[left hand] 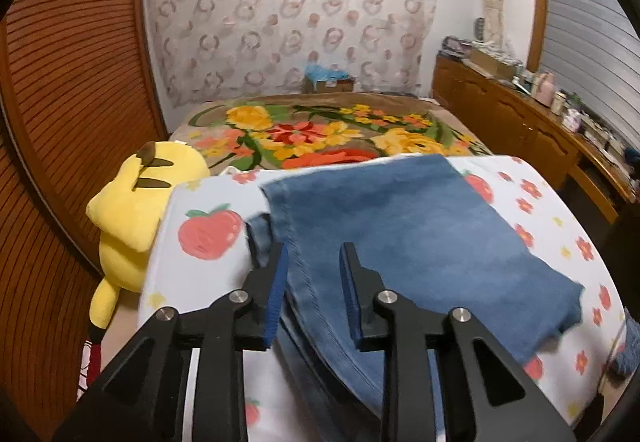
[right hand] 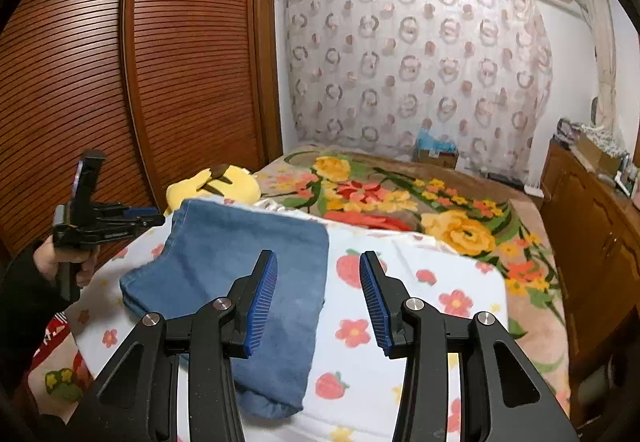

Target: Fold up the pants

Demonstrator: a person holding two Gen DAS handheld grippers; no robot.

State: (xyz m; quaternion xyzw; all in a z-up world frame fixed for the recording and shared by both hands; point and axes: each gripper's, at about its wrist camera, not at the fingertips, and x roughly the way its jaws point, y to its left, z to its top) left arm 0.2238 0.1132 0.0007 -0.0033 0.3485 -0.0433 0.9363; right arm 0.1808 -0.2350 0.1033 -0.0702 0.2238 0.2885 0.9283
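Observation:
Folded blue jeans [left hand: 400, 222] [right hand: 224, 242] lie in a flat stack on a white sheet printed with strawberries and flowers [left hand: 540, 210] [right hand: 400, 322]. My left gripper [left hand: 313, 248] hovers over the jeans' near-left stitched edge, its blue pads apart and not pressing the cloth. In the right wrist view the left gripper [right hand: 154, 216] sits just off the jeans' far-left corner, held by a hand [right hand: 60, 262]. My right gripper [right hand: 318, 256] stands open above the jeans' right edge, with nothing gripped.
A yellow plush toy [left hand: 132, 202] [right hand: 216, 182] lies at the sheet's far-left side. Beyond is a floral blanket [left hand: 320, 134] [right hand: 400, 198]. A slatted wooden wardrobe [left hand: 72, 102] [right hand: 120, 82] stands left, a cluttered wooden sideboard [left hand: 520, 122] [right hand: 592, 222] right.

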